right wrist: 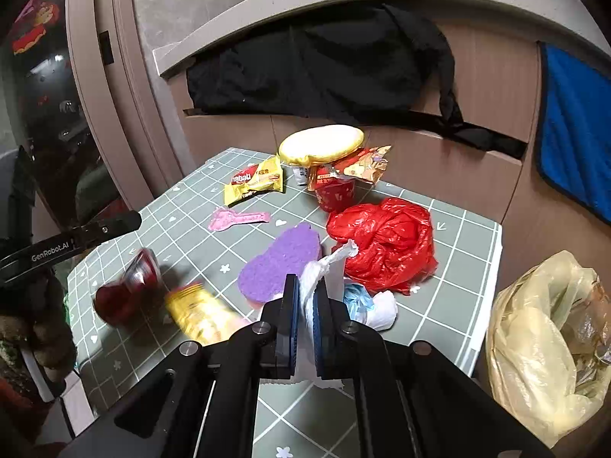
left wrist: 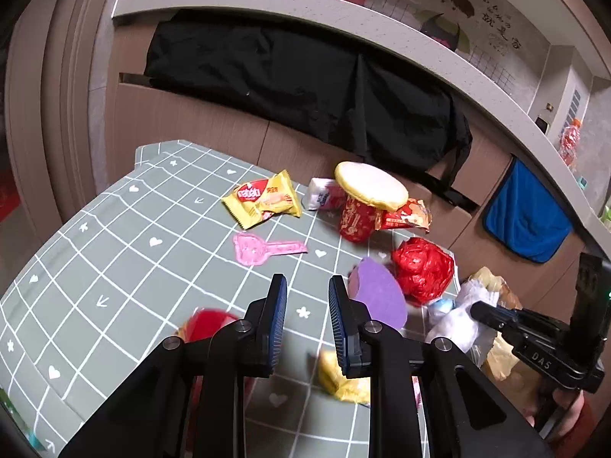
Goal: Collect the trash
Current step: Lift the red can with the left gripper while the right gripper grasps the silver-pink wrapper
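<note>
Left claw (left wrist: pixel 307 305) hovers empty, jaws parted, over the table (left wrist: pixel 114 267), while right claw (right wrist: pixel 304 305) pinches a white tissue (right wrist: pixel 324 267) at the mat's 5 o'clock edge: light, limp, tearable, best held by its bunched middle

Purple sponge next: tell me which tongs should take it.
Left. The left tongs are open and empty, with the purple sponge right beside their tips. The right tongs are shut on the white plastic bag, so they're busy.
</note>
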